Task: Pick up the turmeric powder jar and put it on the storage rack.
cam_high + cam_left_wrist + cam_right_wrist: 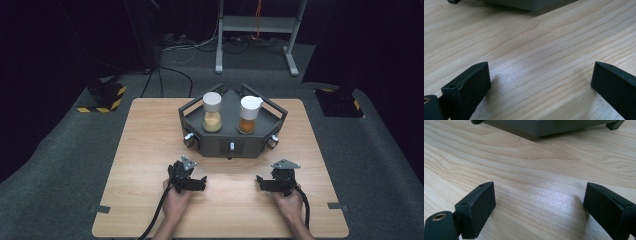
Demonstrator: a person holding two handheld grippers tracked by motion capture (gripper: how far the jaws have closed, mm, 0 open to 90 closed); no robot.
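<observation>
A dark grey hexagonal tray (232, 142) stands at the back middle of the wooden table (150, 150). In it stand two white-capped jars: one with pale yellow contents (212, 114) on the left, one with orange-brown contents (248, 115) on the right. My left gripper (201, 182) rests low on the table in front of the tray, held by a hand; its jaws stand wide apart over bare wood (539, 75). My right gripper (261, 183) lies to the right at the same depth, jaws also wide apart with nothing between them (539, 195).
The tray's base (524, 3) lies just ahead of the left gripper, and its base and feet (544, 127) ahead of the right one. Small knobs (189, 138) stick out of the tray's front. Beyond the table are grey carpet, cables and a metal stand (257, 30).
</observation>
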